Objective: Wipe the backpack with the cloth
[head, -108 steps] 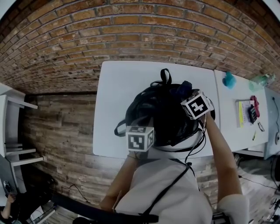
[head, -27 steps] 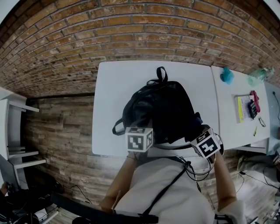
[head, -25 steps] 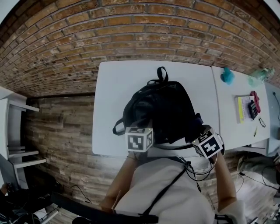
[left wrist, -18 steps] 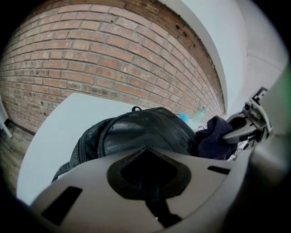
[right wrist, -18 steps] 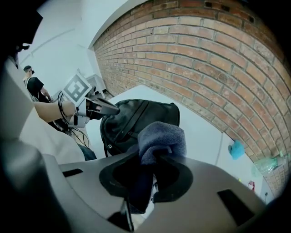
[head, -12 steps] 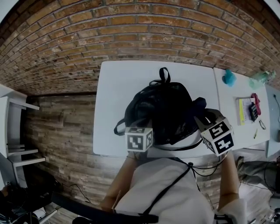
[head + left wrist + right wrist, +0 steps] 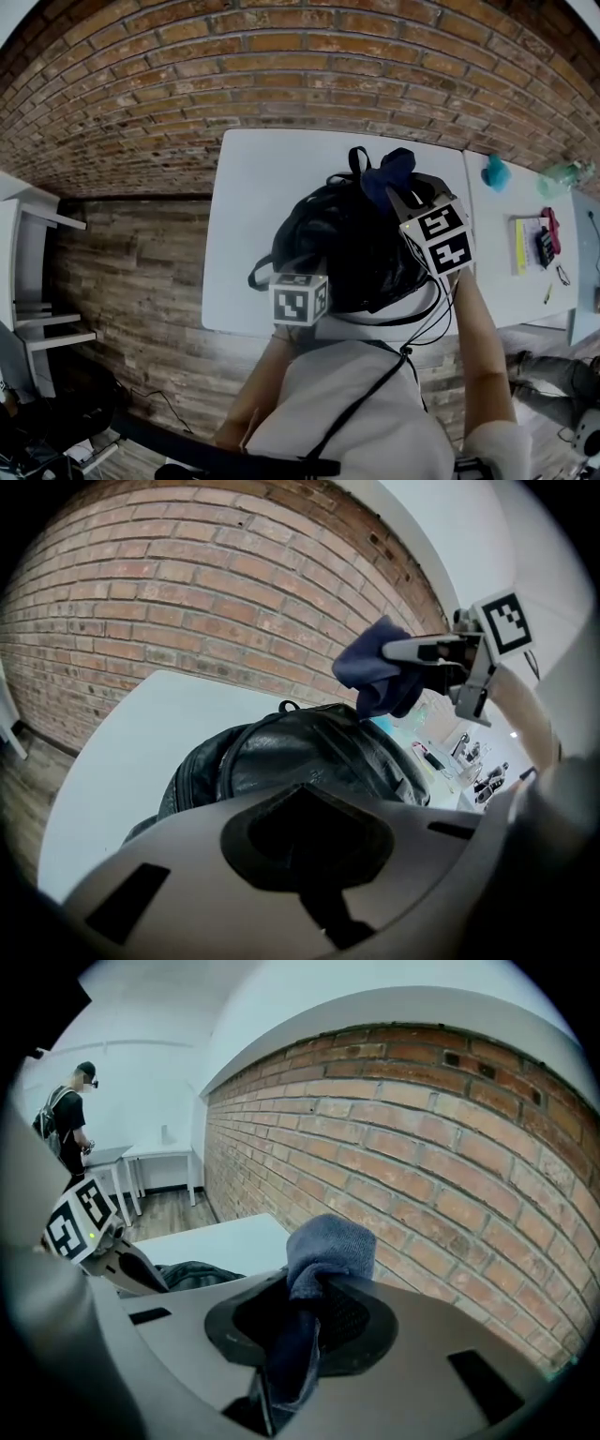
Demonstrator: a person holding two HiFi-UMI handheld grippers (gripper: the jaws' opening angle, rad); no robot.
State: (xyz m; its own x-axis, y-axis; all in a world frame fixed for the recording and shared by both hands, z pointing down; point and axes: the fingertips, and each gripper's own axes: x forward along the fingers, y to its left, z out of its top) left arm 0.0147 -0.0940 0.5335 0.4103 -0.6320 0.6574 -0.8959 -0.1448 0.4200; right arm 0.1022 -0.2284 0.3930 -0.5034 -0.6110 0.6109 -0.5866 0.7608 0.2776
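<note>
At table (image 7: 248, 187) near edge: left gripper (image 7: 300, 279) against backpack (image 7: 342, 248), jaws look closed, nothing discernible between them. Backpack lies mid-table. Right gripper (image 7: 401, 194) clamps blue cloth (image 7: 389, 169) over the bag's far top, beside carry loop (image 7: 357, 159). Risks: cloth snags loop and pulls free; unbraced bag slides under stroke.

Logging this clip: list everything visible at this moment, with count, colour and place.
brick wall: one, red-brown, behind the tables
table: one, white, against that wall
backpack: one, black, on the table
cloth: one, dark blue, over the backpack's far end
side table: one, white, at right, holding small items
shelf unit: one, white, far left
bystander: one, dark top, distant in right gripper view
left claw: shut, at the backpack's near edge
right claw: shut on the cloth
</note>
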